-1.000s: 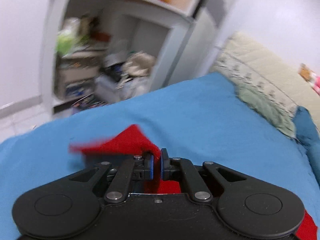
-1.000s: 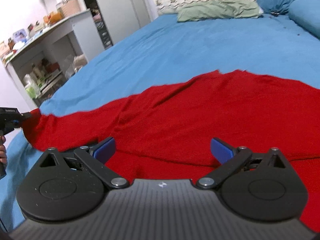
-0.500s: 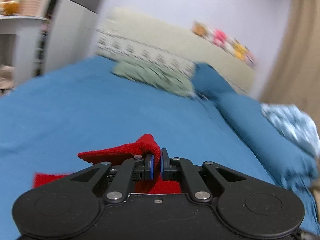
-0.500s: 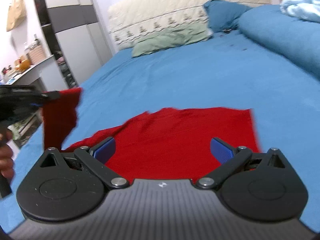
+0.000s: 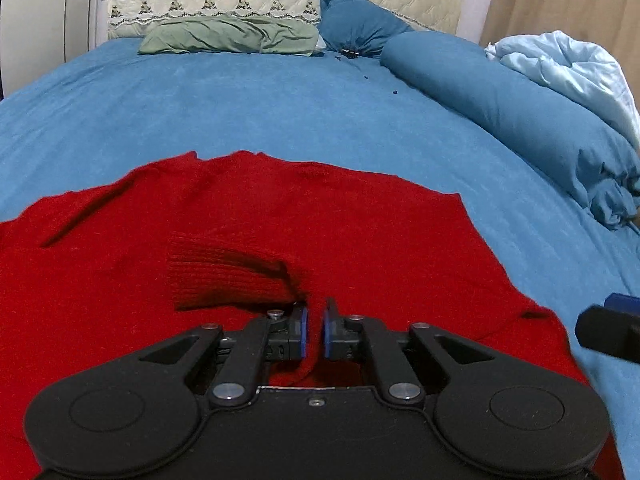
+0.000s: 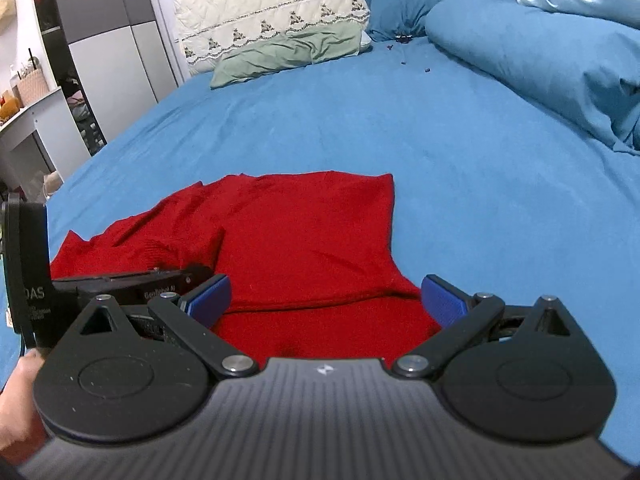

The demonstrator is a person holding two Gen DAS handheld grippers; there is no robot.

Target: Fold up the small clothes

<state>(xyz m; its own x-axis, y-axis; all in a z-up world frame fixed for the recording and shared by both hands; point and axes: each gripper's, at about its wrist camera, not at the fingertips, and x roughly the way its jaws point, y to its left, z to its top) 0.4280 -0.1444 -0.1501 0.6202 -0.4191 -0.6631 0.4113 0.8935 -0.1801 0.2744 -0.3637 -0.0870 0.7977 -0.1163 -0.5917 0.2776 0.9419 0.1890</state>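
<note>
The red knitted sweater [image 5: 360, 240] lies spread on the blue bedsheet [image 5: 280, 120], and the left gripper [image 5: 314, 328] holds its ribbed cuff pinched between nearly closed blue pads, the sleeve laid across the soft, fuzzy body directly ahead of the fingers. The right gripper [image 6: 324, 300] hovers with its jaws wide and empty over the near right hem, so it seems the nearer tool for the next fold on that side.

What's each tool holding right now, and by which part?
Left tool is shut on the red sweater, pinching it at the ribbed sleeve cuff. Right tool is open above the sweater and holds nothing.
</note>
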